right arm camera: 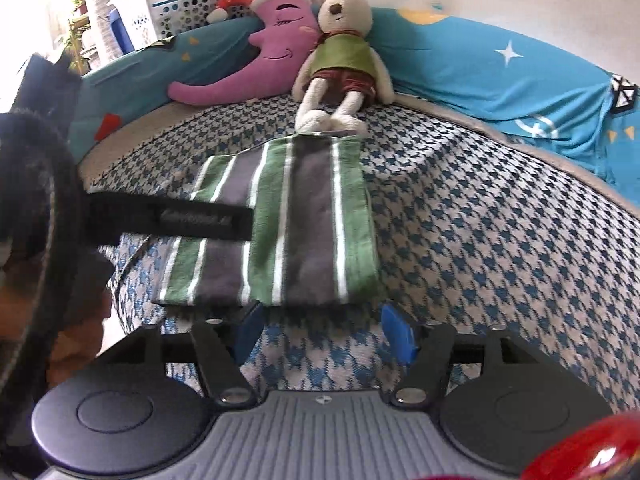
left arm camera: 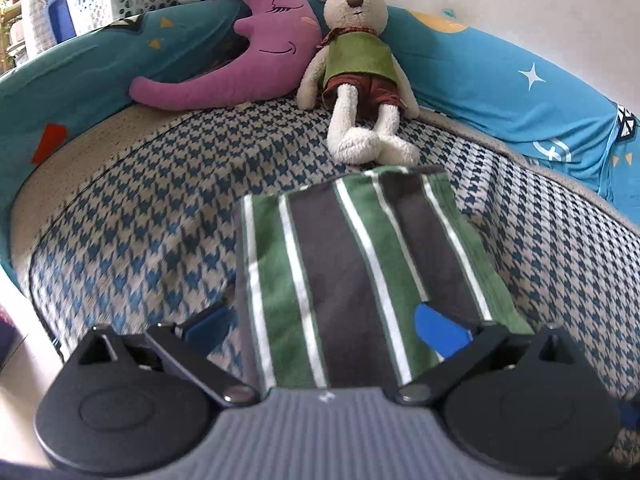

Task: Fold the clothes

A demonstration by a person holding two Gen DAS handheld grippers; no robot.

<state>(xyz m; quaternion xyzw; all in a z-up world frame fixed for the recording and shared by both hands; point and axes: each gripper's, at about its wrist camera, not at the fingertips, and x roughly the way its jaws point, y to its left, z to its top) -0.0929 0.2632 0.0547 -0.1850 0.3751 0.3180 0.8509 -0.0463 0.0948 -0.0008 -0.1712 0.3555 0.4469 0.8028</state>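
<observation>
Left hand-held gripper point(left arm camera: 326, 330) spread over striped garment point(left arm camera: 360, 272) | right hand-held gripper point(right arm camera: 322, 330) released at its near edge | garment lies folded flat on bed point(right arm camera: 500, 240) | any further fold: align edges

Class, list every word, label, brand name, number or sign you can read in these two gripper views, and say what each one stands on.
No text can be read in either view.
Black strap lying across the striped cloth: pale lettering, too blurred to read.
Left gripper body: small white mark, a symbol rather than letters.
Right gripper body: the same small white mark.
</observation>
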